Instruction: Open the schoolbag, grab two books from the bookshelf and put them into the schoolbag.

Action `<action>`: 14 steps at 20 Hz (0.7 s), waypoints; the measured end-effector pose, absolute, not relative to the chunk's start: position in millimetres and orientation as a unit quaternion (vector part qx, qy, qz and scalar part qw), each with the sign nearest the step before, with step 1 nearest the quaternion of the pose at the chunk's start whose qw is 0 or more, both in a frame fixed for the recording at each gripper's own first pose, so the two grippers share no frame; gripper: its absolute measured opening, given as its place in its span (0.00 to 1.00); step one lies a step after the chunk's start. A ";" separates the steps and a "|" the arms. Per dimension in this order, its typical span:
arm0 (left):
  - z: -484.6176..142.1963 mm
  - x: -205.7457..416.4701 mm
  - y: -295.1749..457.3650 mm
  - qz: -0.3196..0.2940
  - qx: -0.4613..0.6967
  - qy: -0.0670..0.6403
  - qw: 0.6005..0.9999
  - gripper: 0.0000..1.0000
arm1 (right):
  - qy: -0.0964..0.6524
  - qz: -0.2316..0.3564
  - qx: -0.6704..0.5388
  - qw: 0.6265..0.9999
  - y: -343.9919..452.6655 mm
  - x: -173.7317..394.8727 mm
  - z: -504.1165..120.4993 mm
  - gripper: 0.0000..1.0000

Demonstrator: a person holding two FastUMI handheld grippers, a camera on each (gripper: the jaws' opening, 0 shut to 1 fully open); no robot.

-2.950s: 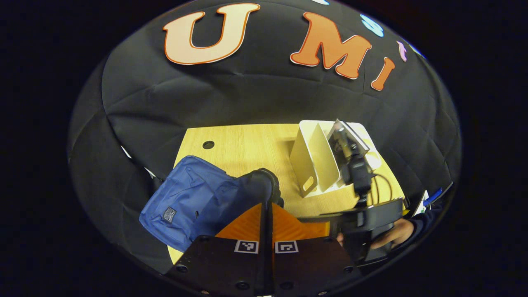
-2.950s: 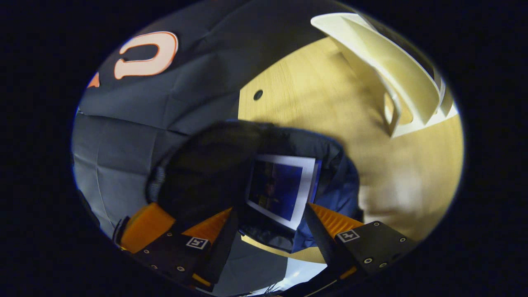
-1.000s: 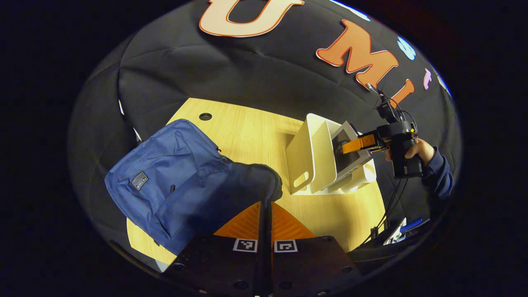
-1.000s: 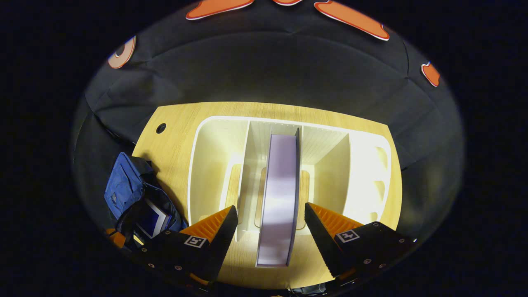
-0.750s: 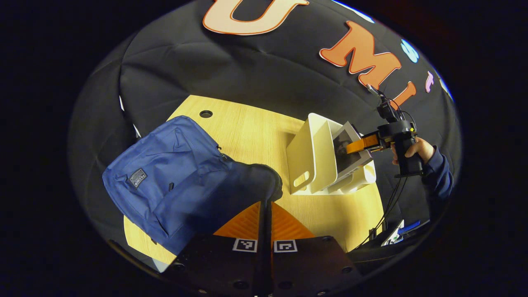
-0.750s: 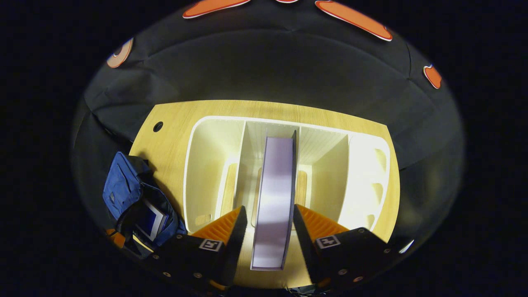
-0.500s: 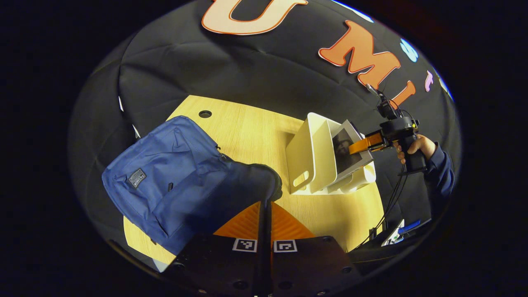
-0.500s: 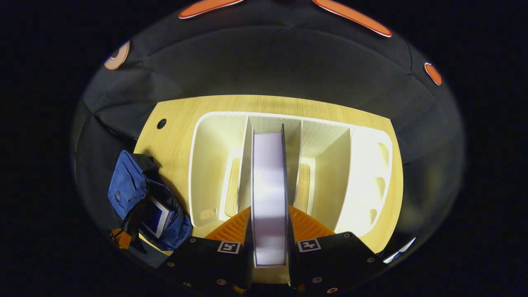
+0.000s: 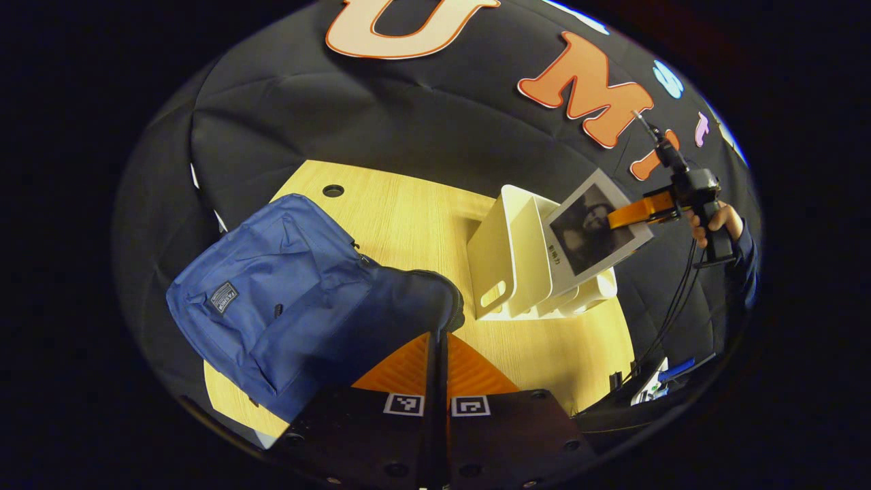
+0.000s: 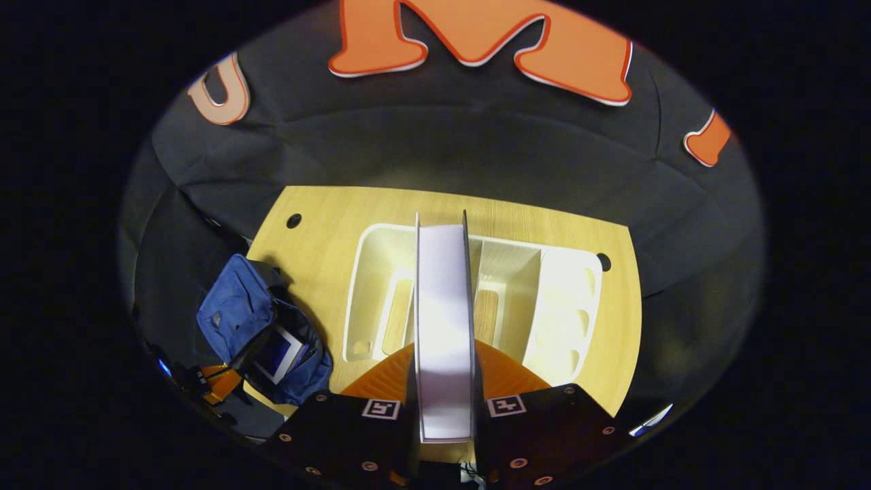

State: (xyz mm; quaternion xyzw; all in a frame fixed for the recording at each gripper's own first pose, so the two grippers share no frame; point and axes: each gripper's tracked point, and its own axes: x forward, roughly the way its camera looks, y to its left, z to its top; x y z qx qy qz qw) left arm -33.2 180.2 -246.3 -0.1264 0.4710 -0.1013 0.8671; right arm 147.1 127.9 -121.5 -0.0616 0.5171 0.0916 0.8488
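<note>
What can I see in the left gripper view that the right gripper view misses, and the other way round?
Left gripper view: the lifted book's cover, and a hand holding the right gripper that clamps it. Right gripper view: that book's page edge, plus another book inside the open schoolbag. Both: schoolbag, white bookshelf, wooden table.

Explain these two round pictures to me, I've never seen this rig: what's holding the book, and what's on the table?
A person holds a two-finger gripper in each hand, and each gripper carries a fisheye camera looking along its own fingers. In the right gripper view, the right gripper is clamped on a book, raised above the white bookshelf on the wooden table. The left gripper view shows that book from the side, with the hand gripping the handle. The left gripper is shut on the dark edge of the blue schoolbag. The schoolbag is open, with another book inside.
</note>
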 end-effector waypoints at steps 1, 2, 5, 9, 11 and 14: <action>-245.5 -33.1 180.7 -0.103 -0.125 0.471 0.867 0.00 | 0.509 0.098 -0.061 0.853 129.5 143.6 -109.1 0.31; -246.2 -32.6 180.5 -0.104 -0.124 0.470 0.868 0.01 | 0.503 0.104 -0.057 0.856 131.3 139.0 -96.6 0.31; -244.7 -30.7 182.0 -0.107 -0.119 0.470 0.868 0.01 | 0.488 0.119 -0.045 0.863 133.0 125.2 -70.0 0.31; -242.9 -29.9 182.8 -0.113 -0.106 0.474 0.867 0.00 | 0.476 0.137 -0.028 0.868 131.8 100.6 -48.3 0.31; -242.0 -28.6 183.0 -0.113 -0.101 0.475 0.867 0.00 | 0.471 0.146 -0.025 0.869 131.9 87.3 -42.6 0.31; -239.5 -25.4 185.8 -0.114 -0.087 0.476 0.868 0.01 | 0.472 0.167 0.019 0.865 145.4 67.5 -42.5 0.30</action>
